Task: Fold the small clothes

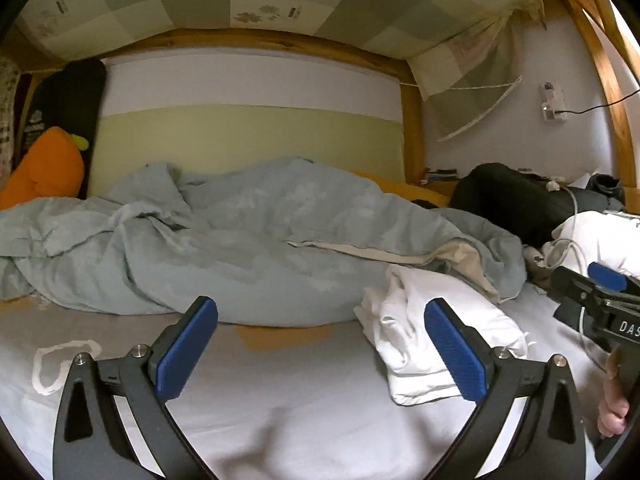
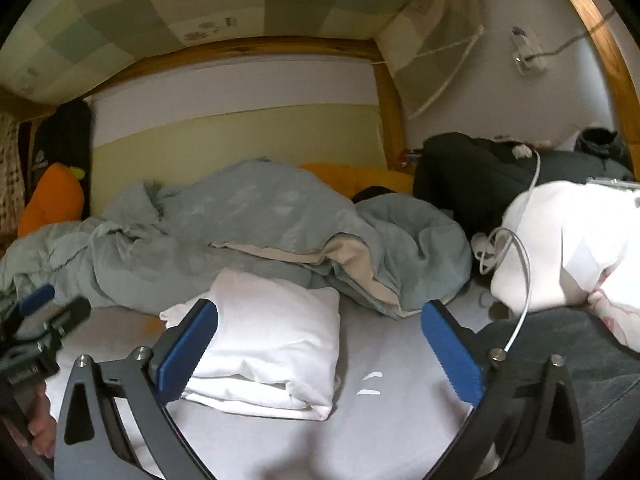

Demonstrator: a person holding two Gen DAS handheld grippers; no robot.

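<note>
A pale grey bed sheet (image 2: 380, 420) carries a crumpled blue-grey duvet (image 1: 240, 240). The folded white garment (image 2: 272, 340) lies just before it. Both hand-held grippers, left (image 1: 322, 348) and right (image 2: 320, 348), gape wide, empty. The right one's body reads "DAS", cut off.

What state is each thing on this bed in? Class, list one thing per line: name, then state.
White garment: folded into a thick square, lying flat on the sheet, not held.
Blue-grey duvet: crumpled in a heap behind the garment.
Left tool: open, holding nothing.
Right tool: open, holding nothing.
White cable: loose, looped over a white bundle.
Orange plush toy: propped against the far corner.
</note>
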